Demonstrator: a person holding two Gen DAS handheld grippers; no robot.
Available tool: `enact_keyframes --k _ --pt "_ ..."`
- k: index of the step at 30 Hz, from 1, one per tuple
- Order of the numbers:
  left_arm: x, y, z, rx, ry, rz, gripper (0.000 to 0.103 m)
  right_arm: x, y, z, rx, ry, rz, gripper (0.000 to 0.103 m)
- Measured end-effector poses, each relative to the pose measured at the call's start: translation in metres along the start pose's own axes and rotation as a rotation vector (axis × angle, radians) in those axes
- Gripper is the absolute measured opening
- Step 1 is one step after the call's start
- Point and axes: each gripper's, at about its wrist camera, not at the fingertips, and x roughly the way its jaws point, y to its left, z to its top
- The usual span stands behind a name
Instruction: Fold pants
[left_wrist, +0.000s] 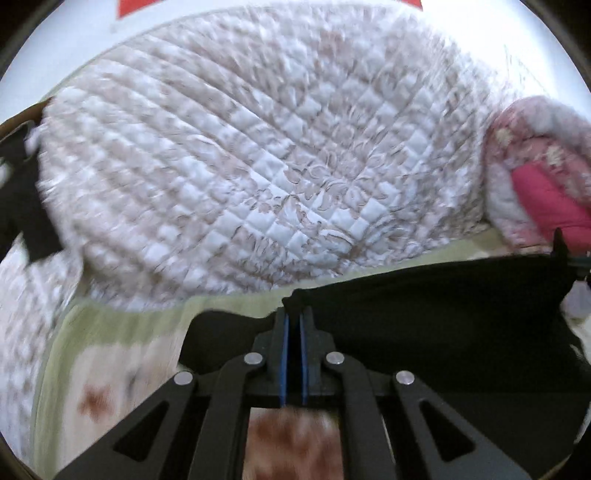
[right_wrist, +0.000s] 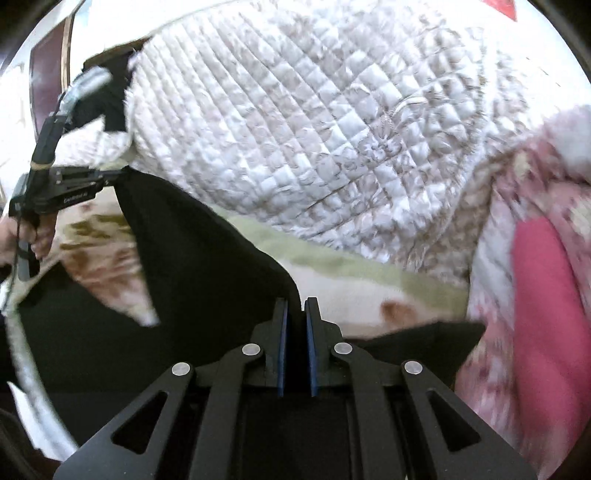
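Black pants – one pair – two claws clamped on.

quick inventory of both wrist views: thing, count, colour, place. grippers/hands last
pants: 1, black, lifted above the bed, stretched between both grippers
quilted cover: 1, white with beige pattern, across the bed behind
blanket: 1, pink floral with white fleecy edge, bunched at right
bed sheet: 1, pale green and cream with brown print, under the pants
left gripper: 1, black with blue pads, shut on pants edge
right gripper: 1, black with blue pads, shut on pants edge
hand: 1, far left of right view, on the left gripper's handle
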Motion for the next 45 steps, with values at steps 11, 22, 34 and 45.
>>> enact_keyframes --k 11,22,34,45 --pt "-0.069 -0.012 -0.148 -0.15 0.202 -0.07 0.007 -0.009 0.045 -0.144 0.291 0.261 0.038 0.011" --pt "-0.102 0.012 -0.185 -0.36 0.227 -0.064 0.041 -0.041 0.042 -0.171 0.558 0.083 0.112 0.06" --pt "-0.067 0.042 -0.168 -0.584 0.237 -0.085 0.059 -0.044 0.009 -0.188 0.799 0.03 0.098 0.06" --pt "-0.07 0.069 -0.201 -0.8 0.227 -0.166 0.062 -0.06 0.0 -0.19 0.871 -0.064 0.012 0.06"
